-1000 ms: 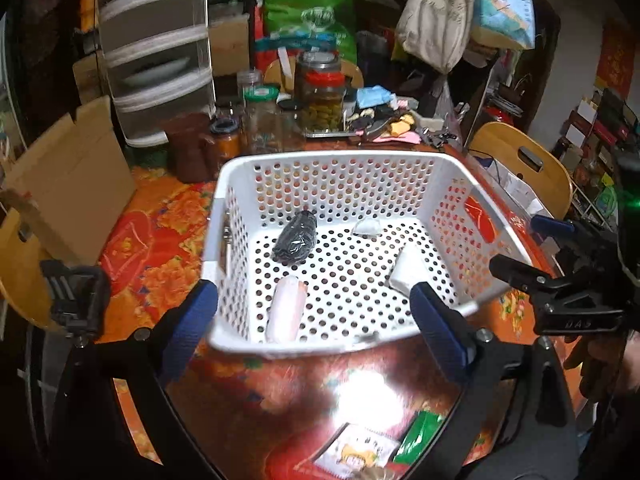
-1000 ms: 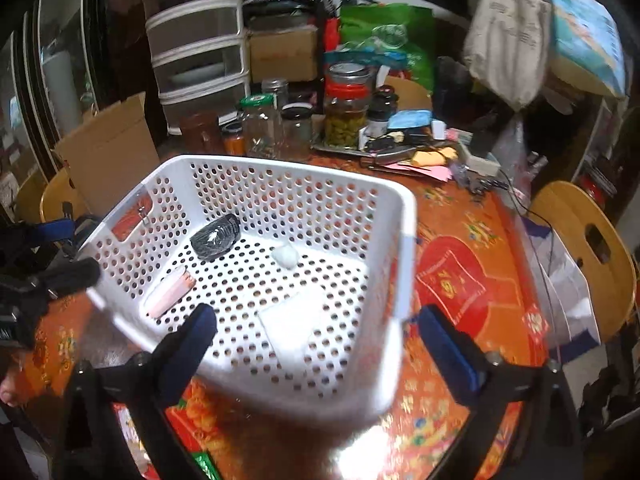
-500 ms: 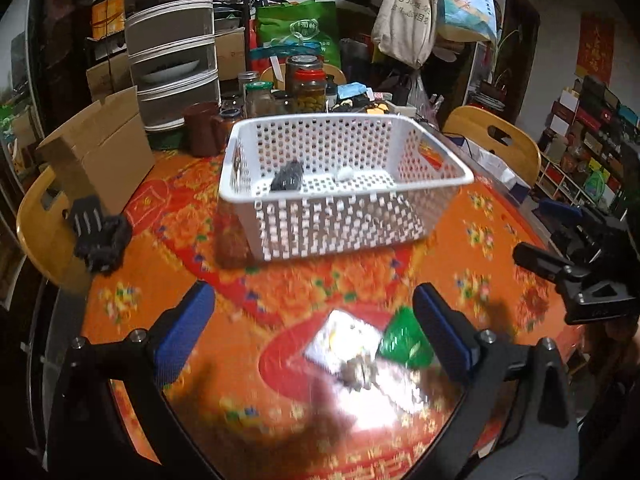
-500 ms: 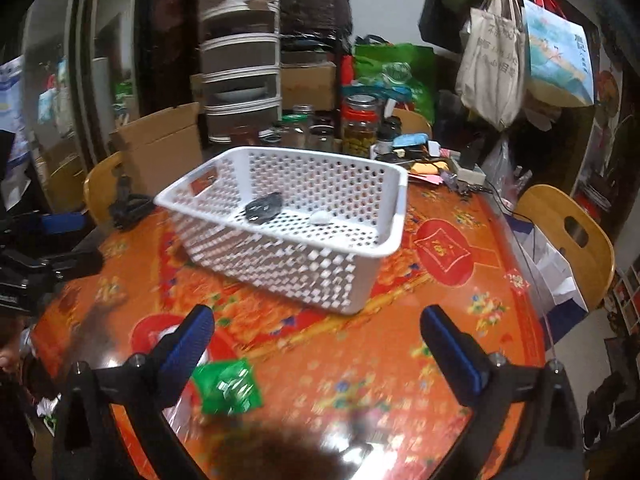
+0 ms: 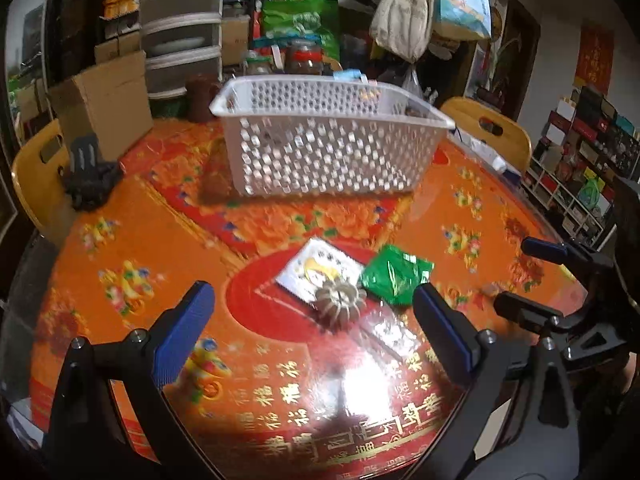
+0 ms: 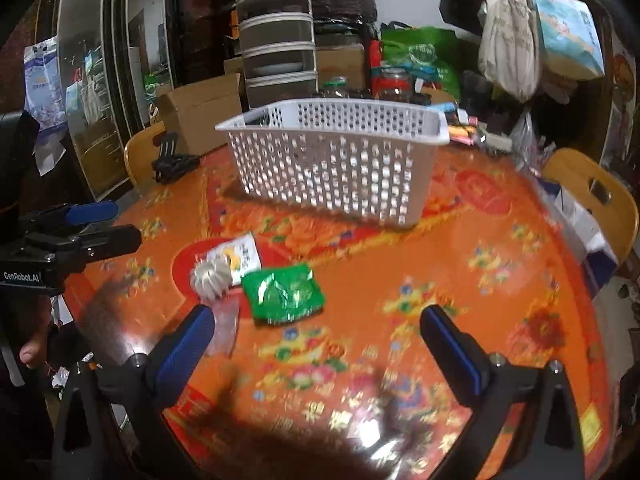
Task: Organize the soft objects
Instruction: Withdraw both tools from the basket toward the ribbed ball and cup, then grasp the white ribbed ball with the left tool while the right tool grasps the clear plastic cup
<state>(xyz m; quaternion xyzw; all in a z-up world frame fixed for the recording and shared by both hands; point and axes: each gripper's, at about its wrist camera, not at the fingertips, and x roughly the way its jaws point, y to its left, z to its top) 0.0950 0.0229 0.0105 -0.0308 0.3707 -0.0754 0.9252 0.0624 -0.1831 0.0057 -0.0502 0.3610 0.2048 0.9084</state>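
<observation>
A white perforated basket point(image 5: 328, 148) stands on the orange table; it also shows in the right wrist view point(image 6: 340, 160). In front of it lie a green foil packet point(image 5: 396, 276) point(image 6: 284, 294), a white printed packet point(image 5: 320, 270) point(image 6: 236, 256) and a ridged grey-white round object point(image 5: 340, 304) point(image 6: 212, 278). A clear wrapper point(image 6: 224, 328) lies beside them. My left gripper point(image 5: 316, 328) is open and empty, above the table just before these items. My right gripper point(image 6: 316, 344) is open and empty, to the right of them. What lies inside the basket is hidden by its wall.
A black clamp-like object point(image 5: 90, 178) sits at the table's left edge by a yellow chair point(image 5: 32, 172). Jars point(image 6: 394, 82), a cardboard box point(image 5: 104, 100) and a drawer tower point(image 6: 276, 52) stand behind the basket. Another yellow chair point(image 6: 596, 196) is at right.
Both grippers have pulled back from above the basket and dropped lower toward the near table edge. The packets and the ridged round object have come into full view in front of them.
</observation>
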